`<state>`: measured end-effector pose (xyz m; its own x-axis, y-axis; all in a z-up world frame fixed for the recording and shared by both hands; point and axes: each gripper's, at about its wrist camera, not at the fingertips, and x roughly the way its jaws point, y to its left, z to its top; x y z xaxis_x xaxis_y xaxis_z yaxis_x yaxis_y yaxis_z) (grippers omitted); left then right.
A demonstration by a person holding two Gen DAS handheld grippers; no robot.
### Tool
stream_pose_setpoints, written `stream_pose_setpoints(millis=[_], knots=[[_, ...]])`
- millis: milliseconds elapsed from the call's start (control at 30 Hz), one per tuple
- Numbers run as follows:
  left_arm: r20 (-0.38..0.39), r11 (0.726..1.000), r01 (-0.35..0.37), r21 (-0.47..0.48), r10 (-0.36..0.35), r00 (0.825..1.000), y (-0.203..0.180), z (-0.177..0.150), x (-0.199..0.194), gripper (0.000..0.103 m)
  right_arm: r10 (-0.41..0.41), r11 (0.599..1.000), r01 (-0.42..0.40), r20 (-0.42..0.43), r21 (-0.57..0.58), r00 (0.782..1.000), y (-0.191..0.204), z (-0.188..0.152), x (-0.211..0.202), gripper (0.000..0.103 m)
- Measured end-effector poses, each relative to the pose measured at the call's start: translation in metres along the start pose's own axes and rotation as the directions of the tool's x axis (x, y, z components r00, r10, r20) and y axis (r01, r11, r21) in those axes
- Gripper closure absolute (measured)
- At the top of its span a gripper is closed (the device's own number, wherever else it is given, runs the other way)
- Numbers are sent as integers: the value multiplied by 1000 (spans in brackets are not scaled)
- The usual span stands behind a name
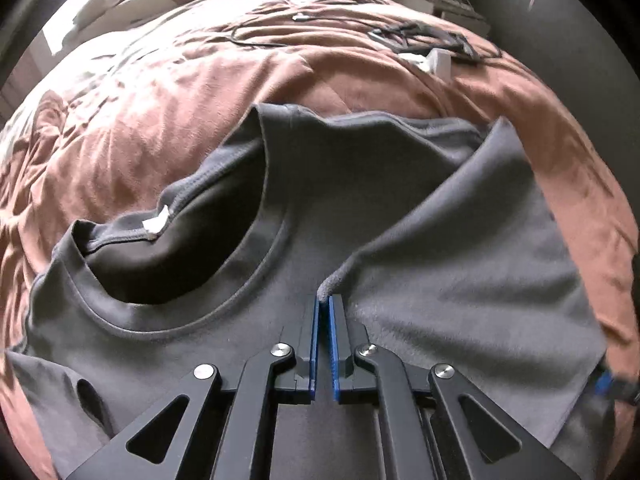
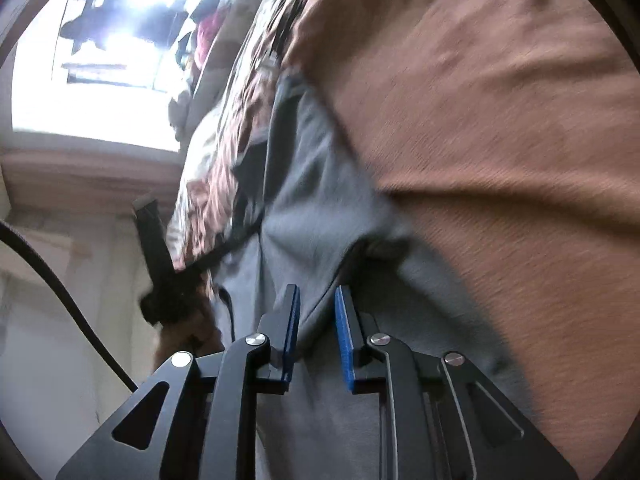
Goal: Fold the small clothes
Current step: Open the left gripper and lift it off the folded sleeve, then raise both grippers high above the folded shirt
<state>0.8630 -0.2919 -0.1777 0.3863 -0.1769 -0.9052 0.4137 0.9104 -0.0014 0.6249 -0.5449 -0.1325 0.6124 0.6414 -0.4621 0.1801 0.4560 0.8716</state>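
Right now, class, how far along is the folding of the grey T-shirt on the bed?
Early. Done: the grey T-shirt lies on the brown bedspread, neckline showing. In hand: the left gripper is shut on a pinched ridge of fabric; the right gripper has shirt cloth between its jaws, though a firm grip is unclear. Left: no finished fold is visible.

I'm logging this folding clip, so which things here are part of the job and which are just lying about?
Job: grey T-shirt; left gripper, pinching a fold of it; right gripper.
Lying about: black cables and white box on the brown blanket.
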Motion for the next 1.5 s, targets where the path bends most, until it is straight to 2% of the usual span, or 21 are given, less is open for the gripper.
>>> stream_pose_setpoints(millis=[100, 200, 333, 500, 600, 700, 767, 833, 967, 1000, 1067, 1100, 1167, 1300, 1367, 1400, 1433, 1467, 1500], knots=[[-1, 999, 38, -33, -38, 999, 8, -4, -6, 95, 0, 1000, 0, 56, 5, 998, -3, 5, -21, 87], [-7, 998, 23, -61, -23, 1000, 18, -8, -14, 95, 2, 1000, -1, 73, -7, 997, -1, 5, -31, 86], [-11, 996, 25, -80, -26, 1000, 27, -17, -29, 95, 3, 998, 2, 77, -59, 997, 12, 0, -28, 86], [-20, 997, 22, -80, -23, 1000, 34, -32, -54, 95, 21, 993, -16, 43, -117, 999, 29, -5, -2, 86], [-14, 995, 34, -98, -35, 999, 43, -42, -72, 92, -42, 987, 43, 14, -158, 999, 32, -7, 15, 86], [-1, 994, 26, -105, -27, 1000, 49, -47, -87, 76, -111, 973, 106, -12, -203, 994, 38, -10, 32, 86], [7, 995, 15, -100, -15, 1000, 52, -51, -96, 71, -160, 964, 154, -10, -218, 987, 39, -9, 39, 86], [8, 995, 13, -97, -12, 1000, 53, -55, -102, 71, -201, 960, 205, 38, -190, 979, 34, -1, 37, 87], [-4, 996, 3, -86, -3, 1000, 60, -68, -111, 70, -197, 972, 207, 97, -114, 976, 23, 7, 22, 87], [-11, 997, -3, -82, 3, 1000, 62, -72, -111, 70, -213, 968, 226, 119, -109, 970, 23, 8, 19, 87], [-23, 996, -7, -90, 5, 1000, 69, -78, -114, 70, -305, 940, 325, 168, -107, 937, 24, 6, 10, 87], [-24, 996, -6, -94, 4, 1000, 72, -80, -116, 70, -312, 939, 331, 180, -90, 933, 22, 4, 3, 87], [-18, 995, -7, -97, 5, 1000, 77, -86, -122, 70, -268, 958, 282, 184, -54, 946, 20, 2, -5, 87], [-11, 993, -2, -119, 0, 1000, 91, -99, -135, 70, -251, 961, 269, 216, -58, 944, 29, -8, -29, 86], [-2, 991, 6, -131, -6, 1000, 95, -106, -143, 63, -205, 974, 221, 211, -55, 956, 38, -17, -41, 86], [14, 990, 9, -140, -7, 1000, 99, -112, -150, 53, -192, 976, 210, 219, -63, 957, 42, -20, -45, 86], [25, 989, 8, -145, -4, 1000, 102, -115, -154, 43, -181, 975, 206, 233, -84, 955, 51, -27, -52, 77], [39, 988, 6, -153, 0, 999, 105, -120, -159, 38, -173, 974, 202, 246, -101, 954, 60, -33, -59, 60], [51, 986, 7, -165, 2, 999, 110, -127, -167, 33, -157, 974, 193, 261, -119, 953, 71, -40, -67, 51]])
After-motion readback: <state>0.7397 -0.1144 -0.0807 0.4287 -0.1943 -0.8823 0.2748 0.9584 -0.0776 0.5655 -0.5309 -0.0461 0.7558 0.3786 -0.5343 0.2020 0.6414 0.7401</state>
